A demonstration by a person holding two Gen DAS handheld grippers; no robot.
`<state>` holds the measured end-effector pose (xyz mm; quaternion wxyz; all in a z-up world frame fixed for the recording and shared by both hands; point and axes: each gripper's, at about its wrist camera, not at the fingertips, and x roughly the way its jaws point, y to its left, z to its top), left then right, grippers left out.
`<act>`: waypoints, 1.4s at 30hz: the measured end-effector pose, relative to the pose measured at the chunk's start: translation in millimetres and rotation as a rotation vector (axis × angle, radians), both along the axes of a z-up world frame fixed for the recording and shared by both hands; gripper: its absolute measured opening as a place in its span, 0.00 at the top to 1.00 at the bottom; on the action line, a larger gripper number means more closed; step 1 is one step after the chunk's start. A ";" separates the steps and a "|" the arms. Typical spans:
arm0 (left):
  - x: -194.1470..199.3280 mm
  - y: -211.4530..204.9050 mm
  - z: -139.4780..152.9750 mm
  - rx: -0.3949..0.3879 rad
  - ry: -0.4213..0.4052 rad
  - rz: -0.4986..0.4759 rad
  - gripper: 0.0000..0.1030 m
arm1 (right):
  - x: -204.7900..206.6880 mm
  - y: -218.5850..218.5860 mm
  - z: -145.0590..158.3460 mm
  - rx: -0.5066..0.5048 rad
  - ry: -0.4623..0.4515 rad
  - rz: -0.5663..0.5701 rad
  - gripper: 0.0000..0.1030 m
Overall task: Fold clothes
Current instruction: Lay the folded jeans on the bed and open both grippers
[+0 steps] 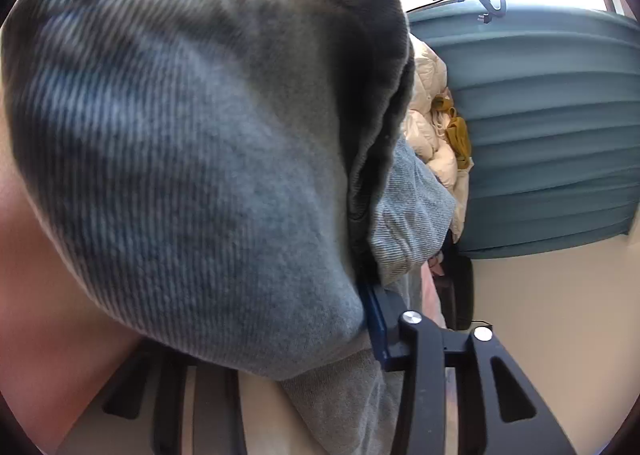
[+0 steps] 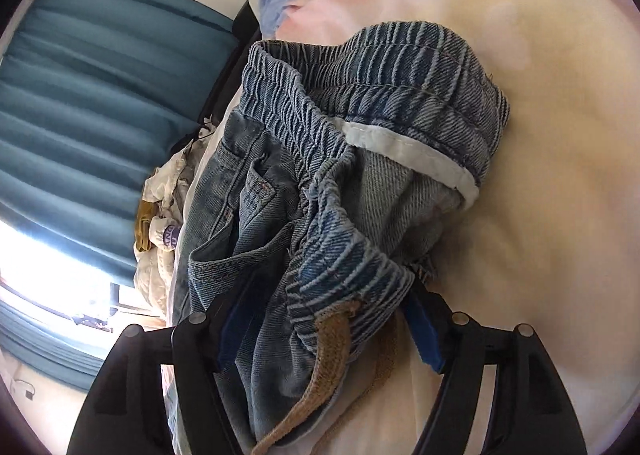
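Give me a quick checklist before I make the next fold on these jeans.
1. Jeans waistband between the right gripper fingers: ok.
2. Right fingers pressing on the denim: not ok, gaps show on both sides.
3. Left gripper grip on the denim: cannot tell, cloth covers its fingers.
4. Jeans lying flat on the bed cover: not ok, bunched.
5. Drawstring tucked away: not ok, hanging loose.
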<state>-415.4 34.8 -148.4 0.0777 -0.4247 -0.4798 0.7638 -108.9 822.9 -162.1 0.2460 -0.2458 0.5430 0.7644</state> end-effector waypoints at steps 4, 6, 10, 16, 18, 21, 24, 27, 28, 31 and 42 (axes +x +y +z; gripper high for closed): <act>9.6 1.4 20.1 -0.067 0.027 0.017 0.91 | 1.4 -6.5 17.7 0.086 -0.054 -0.005 0.72; 18.2 -1.6 36.5 -0.064 0.064 0.026 0.92 | 8.4 -8.0 31.8 0.115 -0.033 0.007 0.74; 37.3 -10.0 73.4 -0.071 0.127 0.020 0.93 | 27.6 -10.2 64.1 0.148 0.008 0.036 0.76; 88.9 -29.3 105.4 -0.053 0.127 0.000 0.93 | 77.8 -14.3 102.9 0.159 0.047 0.061 0.76; 112.6 -37.1 105.9 -0.029 0.107 -0.004 0.93 | 101.5 -14.6 110.0 0.159 0.051 0.067 0.76; 149.1 -58.8 99.8 0.028 0.058 -0.001 0.93 | 140.3 -13.3 113.1 0.135 0.056 0.068 0.76; 187.5 -70.7 81.1 0.041 0.010 -0.006 0.93 | 180.3 -14.2 109.4 0.124 0.039 0.076 0.76; 208.8 -73.6 59.8 0.031 -0.055 -0.016 0.93 | 216.6 -18.8 98.5 0.124 0.006 0.095 0.75; 212.6 -74.4 52.2 0.032 -0.076 -0.023 0.93 | 224.6 -20.6 91.9 0.113 -0.002 0.100 0.75; 211.6 -68.6 47.2 -0.011 -0.095 -0.054 0.93 | 236.0 -25.7 73.1 0.101 -0.039 0.117 0.74; 234.4 -54.0 99.2 -0.419 -0.014 -0.270 0.77 | 250.9 -30.1 64.0 0.130 -0.096 0.194 0.59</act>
